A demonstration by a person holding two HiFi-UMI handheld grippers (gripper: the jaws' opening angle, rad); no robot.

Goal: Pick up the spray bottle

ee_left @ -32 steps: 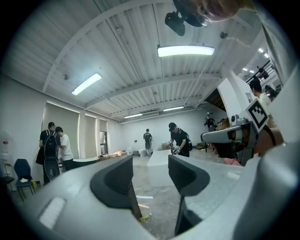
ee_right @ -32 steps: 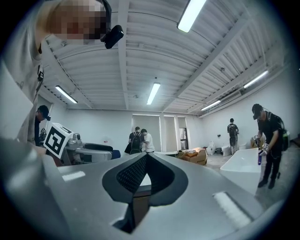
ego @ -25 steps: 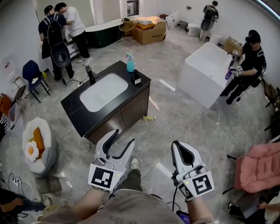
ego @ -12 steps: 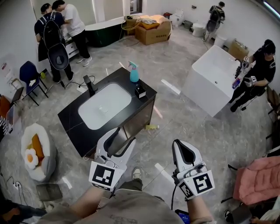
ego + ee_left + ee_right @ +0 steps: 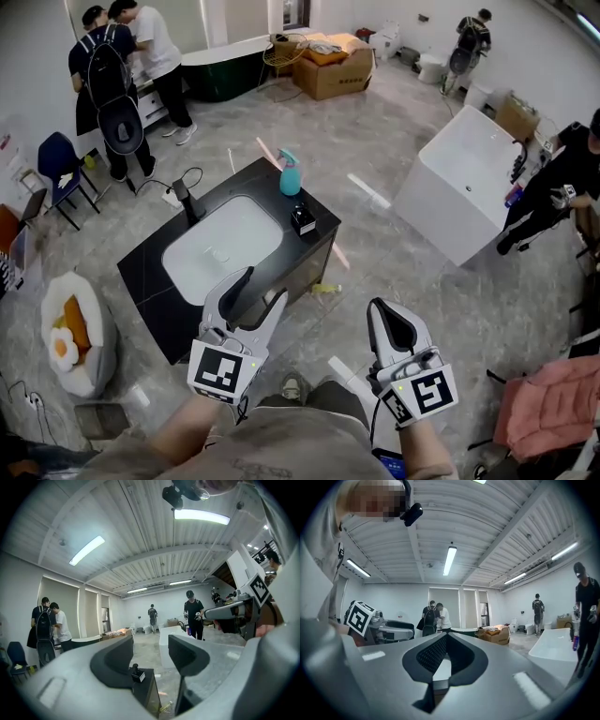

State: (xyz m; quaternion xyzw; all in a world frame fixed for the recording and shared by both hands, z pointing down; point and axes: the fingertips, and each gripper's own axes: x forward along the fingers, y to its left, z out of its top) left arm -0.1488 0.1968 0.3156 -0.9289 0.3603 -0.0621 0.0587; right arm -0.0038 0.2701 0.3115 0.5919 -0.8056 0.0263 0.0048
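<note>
While the spray bottle (image 5: 290,174) stands at the far corner of the vanity counter (image 5: 148,273), beside the sink basin (image 5: 220,249), the left gripper (image 5: 262,289) is spread, the right gripper (image 5: 389,319) pressed together

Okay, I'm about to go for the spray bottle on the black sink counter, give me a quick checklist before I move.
1. Spray bottle in sight and upright: ok, at the far corner of the counter.
2. Left gripper ready: ok, jaws apart, nothing between them.
3. Right gripper ready: not ok, jaws together, empty.
4. Bottle within reach: probably not ok, both grippers are on the counter's near side.
5. Room round the bottle: ok, the small black box stands apart from it.
6. Which way the trigger faces: cannot tell, too small.
</note>
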